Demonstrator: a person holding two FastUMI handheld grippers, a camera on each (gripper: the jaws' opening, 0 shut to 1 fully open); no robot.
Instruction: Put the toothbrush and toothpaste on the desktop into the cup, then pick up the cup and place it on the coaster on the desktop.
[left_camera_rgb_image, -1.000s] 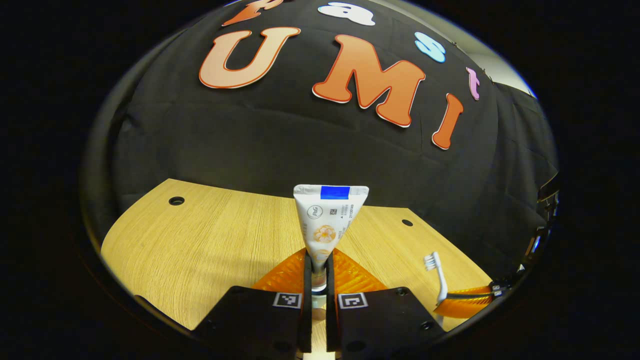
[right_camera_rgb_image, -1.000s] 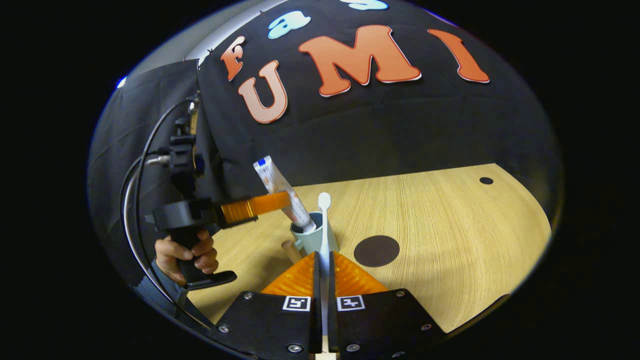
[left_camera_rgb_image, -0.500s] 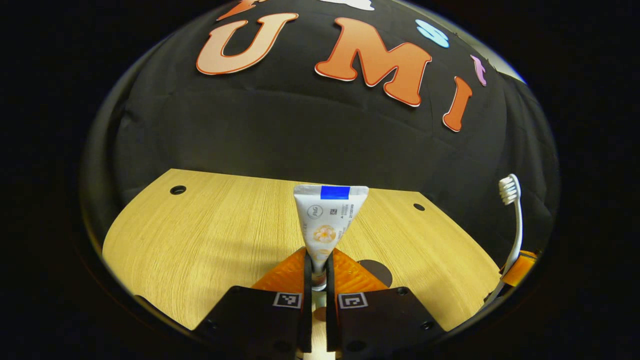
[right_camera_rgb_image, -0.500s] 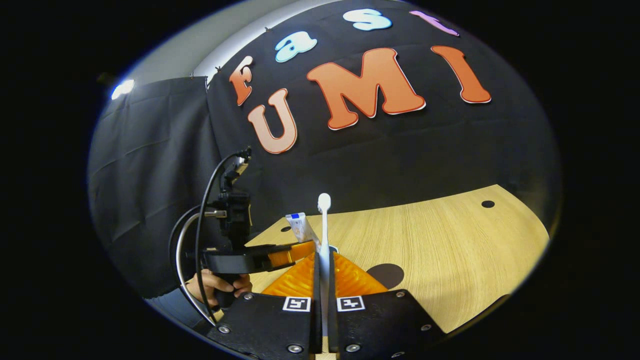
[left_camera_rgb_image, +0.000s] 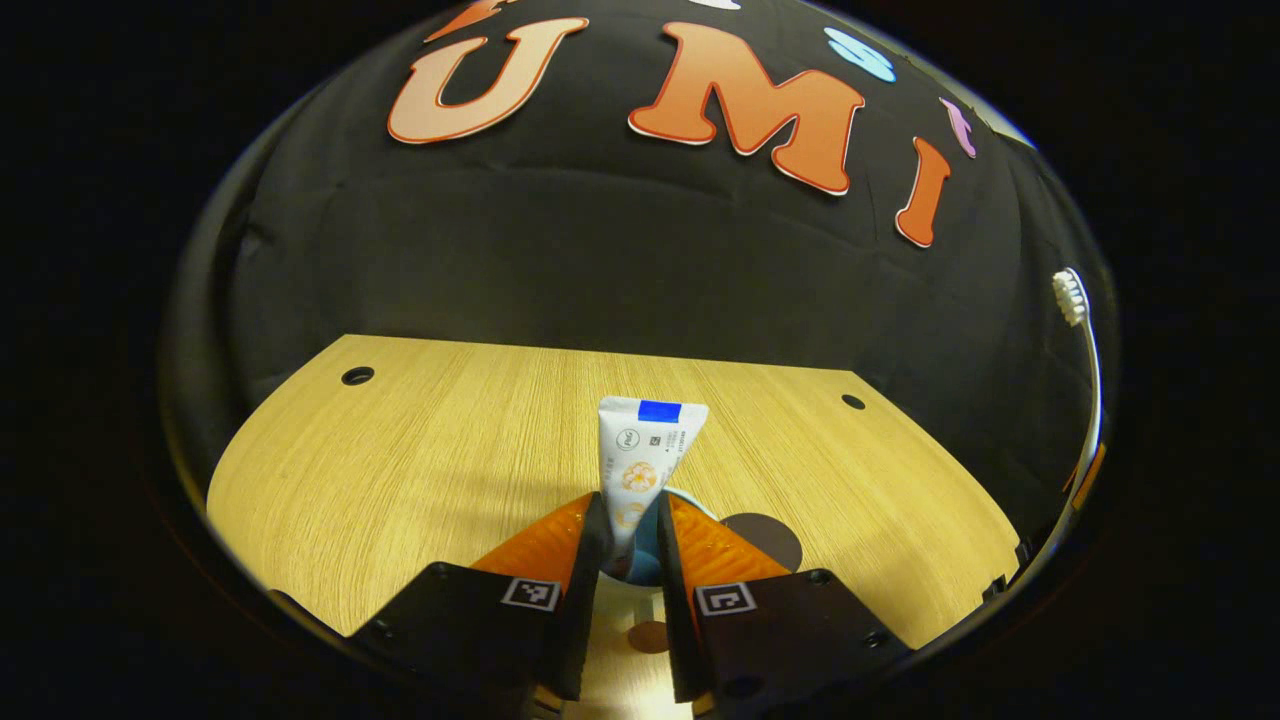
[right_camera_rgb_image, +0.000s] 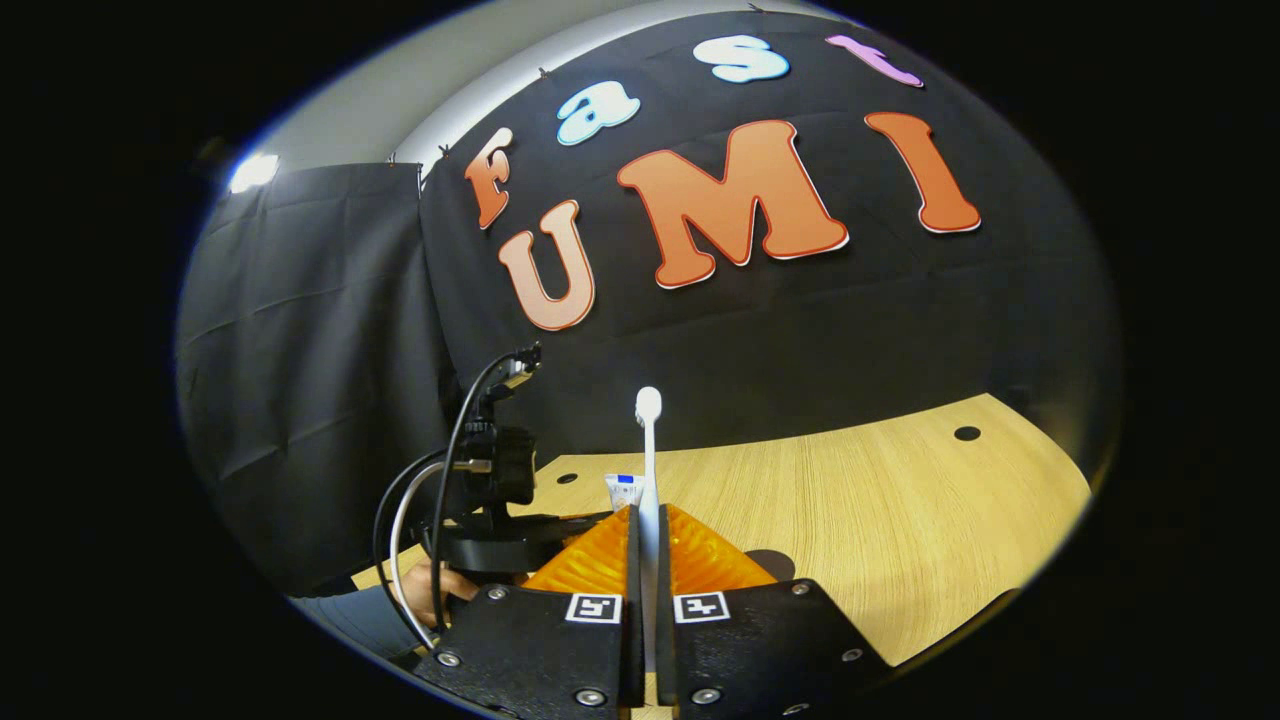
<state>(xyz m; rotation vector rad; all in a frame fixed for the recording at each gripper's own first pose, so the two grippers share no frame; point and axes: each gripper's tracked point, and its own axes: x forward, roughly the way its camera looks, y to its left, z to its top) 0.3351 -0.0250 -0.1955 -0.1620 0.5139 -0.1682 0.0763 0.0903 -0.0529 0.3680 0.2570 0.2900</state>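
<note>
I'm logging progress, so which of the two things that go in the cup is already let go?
The toothpaste: the left gripper has its jaws apart around it. The toothbrush is clamped in the right gripper.

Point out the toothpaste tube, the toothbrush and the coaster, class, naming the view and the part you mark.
toothpaste tube (left_camera_rgb_image: 645, 455): left gripper view, on its printed flat body.
toothbrush (right_camera_rgb_image: 648, 405): right gripper view, on its head.
coaster (left_camera_rgb_image: 775, 535): left gripper view, on its visible dark rim area.

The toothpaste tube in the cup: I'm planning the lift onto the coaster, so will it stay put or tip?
The toothpaste tube stands cap-down in the cup, wide crimped end up, so it probably leans or shifts when carried. It looks soft-walled and light, unlikely to topple the cup. The left gripper is open around it.
</note>
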